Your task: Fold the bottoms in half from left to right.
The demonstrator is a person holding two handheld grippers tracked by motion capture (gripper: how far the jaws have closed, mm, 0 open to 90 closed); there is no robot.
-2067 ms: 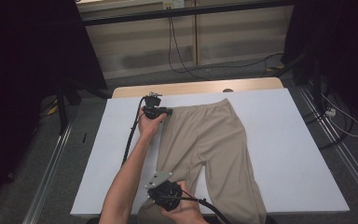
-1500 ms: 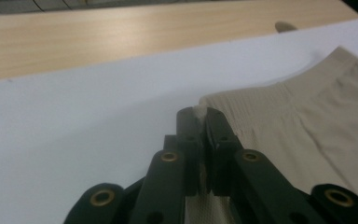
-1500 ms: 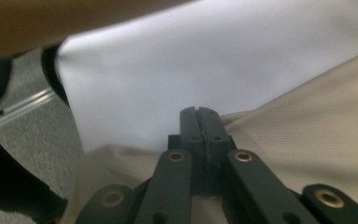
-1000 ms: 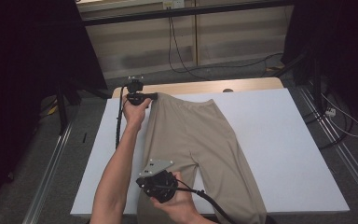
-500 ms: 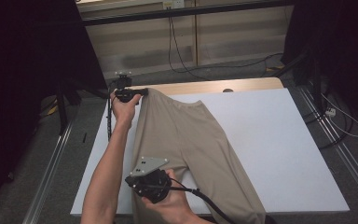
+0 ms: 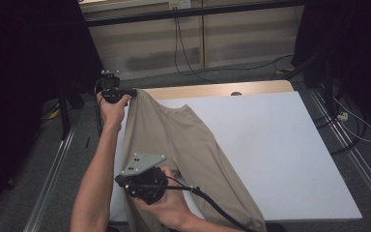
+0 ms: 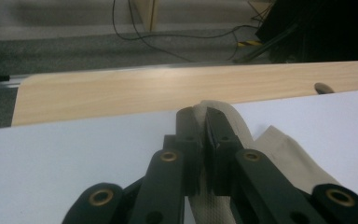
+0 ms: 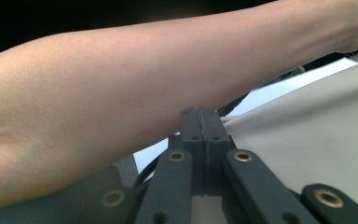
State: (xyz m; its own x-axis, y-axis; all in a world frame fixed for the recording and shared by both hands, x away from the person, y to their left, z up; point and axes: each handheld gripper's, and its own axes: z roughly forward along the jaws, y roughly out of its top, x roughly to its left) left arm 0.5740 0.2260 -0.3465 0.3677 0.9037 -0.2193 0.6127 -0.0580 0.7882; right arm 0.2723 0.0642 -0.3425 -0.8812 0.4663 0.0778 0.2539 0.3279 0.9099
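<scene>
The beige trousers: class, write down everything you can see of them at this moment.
The trousers are plain beige woven cloth, folded lengthwise into a long band that runs slantwise over the white sheet from the far left corner to the near edge. The left gripper is shut on the far end, the right gripper on the near left edge. A fold shows near the top.

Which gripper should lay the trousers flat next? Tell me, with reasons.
Probably the left gripper: it is shut on the beige trousers at the far left corner of the white board, free to lower them. The right gripper pinches the near edge beneath the forearm.
</scene>
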